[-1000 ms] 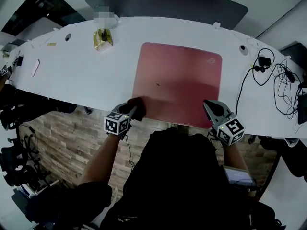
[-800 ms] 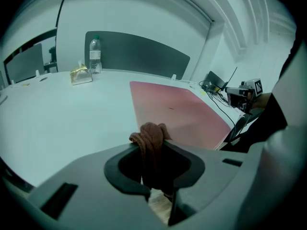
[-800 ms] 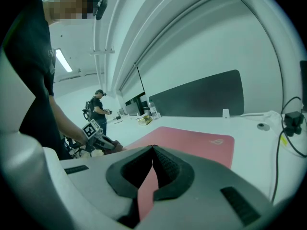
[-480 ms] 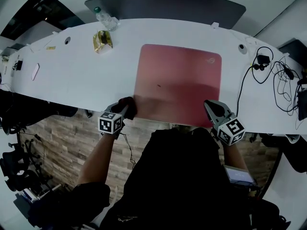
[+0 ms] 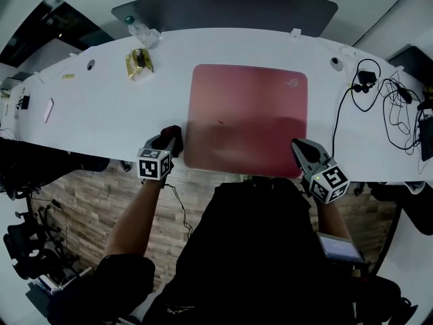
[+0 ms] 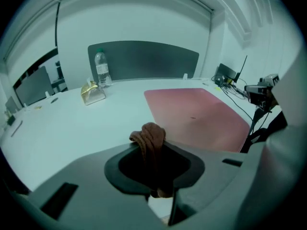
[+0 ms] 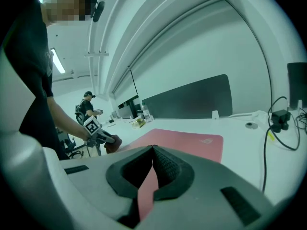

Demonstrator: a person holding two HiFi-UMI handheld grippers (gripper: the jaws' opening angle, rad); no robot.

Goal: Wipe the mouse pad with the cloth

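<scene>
Left tongs (image 5: 169,143), clamping the cloth (image 6: 149,137), slid off the mouse pad (image 5: 247,117), now to their right; right tongs (image 5: 302,152) pinch its edge. Sweep back flat.

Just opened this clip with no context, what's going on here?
A person at a white desk works with a handheld gripper in each hand. The left gripper is shut on a bunched brown cloth, which sits just off the near-left corner of the pink mouse pad, over bare desk rather than on the pad. The right gripper is shut on the pad's near-right edge, apparently pinning it in place.
</scene>
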